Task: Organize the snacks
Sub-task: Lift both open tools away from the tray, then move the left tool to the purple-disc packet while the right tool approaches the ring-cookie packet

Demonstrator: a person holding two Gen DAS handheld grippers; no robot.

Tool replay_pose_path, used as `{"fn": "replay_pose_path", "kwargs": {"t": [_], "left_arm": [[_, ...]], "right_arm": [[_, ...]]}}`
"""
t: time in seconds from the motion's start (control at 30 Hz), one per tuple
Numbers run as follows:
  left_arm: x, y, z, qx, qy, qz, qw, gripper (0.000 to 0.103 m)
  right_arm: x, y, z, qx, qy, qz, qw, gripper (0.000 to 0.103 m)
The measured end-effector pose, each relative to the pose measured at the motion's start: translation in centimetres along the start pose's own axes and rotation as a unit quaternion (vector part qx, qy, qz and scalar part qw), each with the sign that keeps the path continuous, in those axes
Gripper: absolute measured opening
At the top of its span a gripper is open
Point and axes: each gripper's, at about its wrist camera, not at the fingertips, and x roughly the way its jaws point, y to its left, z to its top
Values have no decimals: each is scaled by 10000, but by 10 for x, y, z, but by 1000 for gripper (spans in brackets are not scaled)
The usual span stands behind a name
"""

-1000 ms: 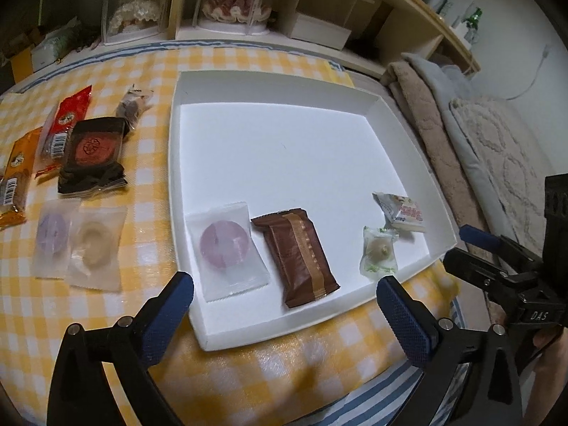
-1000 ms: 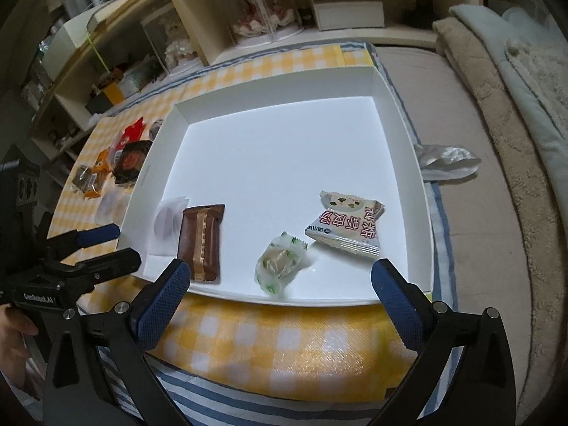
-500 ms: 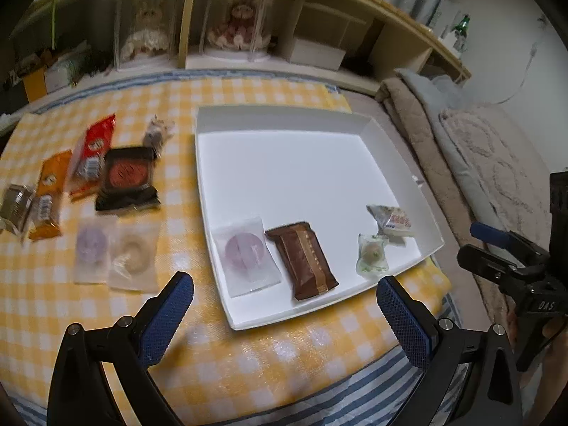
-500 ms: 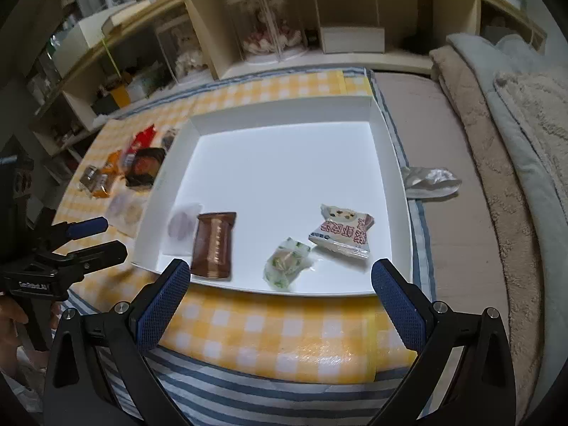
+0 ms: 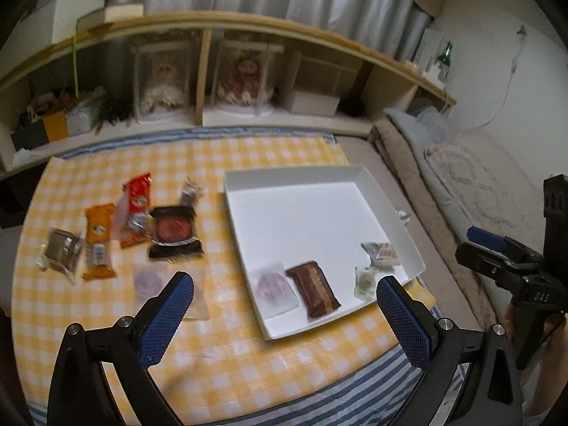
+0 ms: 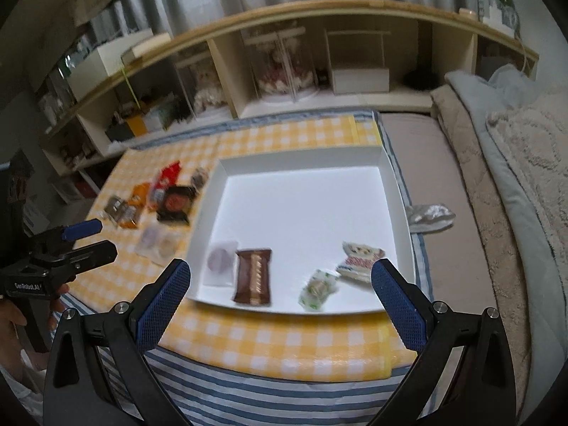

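Note:
A white tray lies on the yellow checked cloth. Along its near edge sit a clear packet with a purple disc, a brown bar, a small green-white sweet and a white printed packet. Left of the tray lie loose snacks: a red packet, an orange packet, a black packet with a red disc and two clear packets. My left gripper and right gripper both hang open and empty, back from the table's near edge.
A low wooden shelf with boxed dolls runs behind the table. Folded blankets lie to the right, with a crumpled silver wrapper beside the tray. A blue striped cloth hangs over the near edge.
Both grippers have pulled back and up from the tray, so the table and shelf show more fully. The snacks have stayed where they were, and both grippers stay open.

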Motion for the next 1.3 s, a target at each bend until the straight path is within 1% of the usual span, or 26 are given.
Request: {"fn": "replay_pose_path", "kwargs": {"t": [0.1,0.3,0.4,0.57,0.63,0.73,0.8,0.83,0.97,1.03,1.1,1.13,1.17,1.23,1.27,1.3], "left_arm": [[-23,13,2,-41,-145,58,9999,103],[-63,47,1,-103,-452,283,9985,103],[-79,70,-2,-243,-569,372,9974,103],[-93,109,-7,-415,-656,613,9951,103],[-93,126,-6,-503,-626,718,9942,103],[-89,148,-6,-630,-567,923,9921,103],[-82,159,-5,-766,-470,948,9914,103],[-77,163,-6,-825,-393,927,9915,103],[-54,178,-11,-1131,-44,838,9900,103],[-43,187,-6,-1262,78,711,9894,103],[-33,193,-5,-1377,136,494,9891,103],[-29,196,-4,-1414,150,430,9889,103],[-24,196,-4,-1455,181,373,9885,103],[-8,203,-3,-1551,293,256,9871,101],[0,204,-3,-1580,351,203,9866,99],[9,205,-2,-1589,413,161,9863,96]], "right_arm": [[-6,13,8,92,-137,76,9998,103],[-8,44,20,205,-199,212,9994,103],[-2,62,25,294,-178,427,9985,103],[17,99,32,473,-108,567,9972,103],[30,116,32,492,-54,662,9966,103],[54,139,30,558,82,618,9965,103],[71,153,28,581,172,665,9959,103],[82,161,26,581,240,765,9951,103],[124,185,17,516,572,951,9925,103],[148,194,10,392,810,1027,9906,103],[167,199,3,322,954,1006,9898,103],[178,201,-1,316,1039,914,9899,101],[186,201,-4,316,1097,841,9899,97],[204,203,-11,270,1294,751,9884,65],[212,202,-15,249,1380,702,9876,60],[218,202,-19,234,1443,632,9872,58]]}}
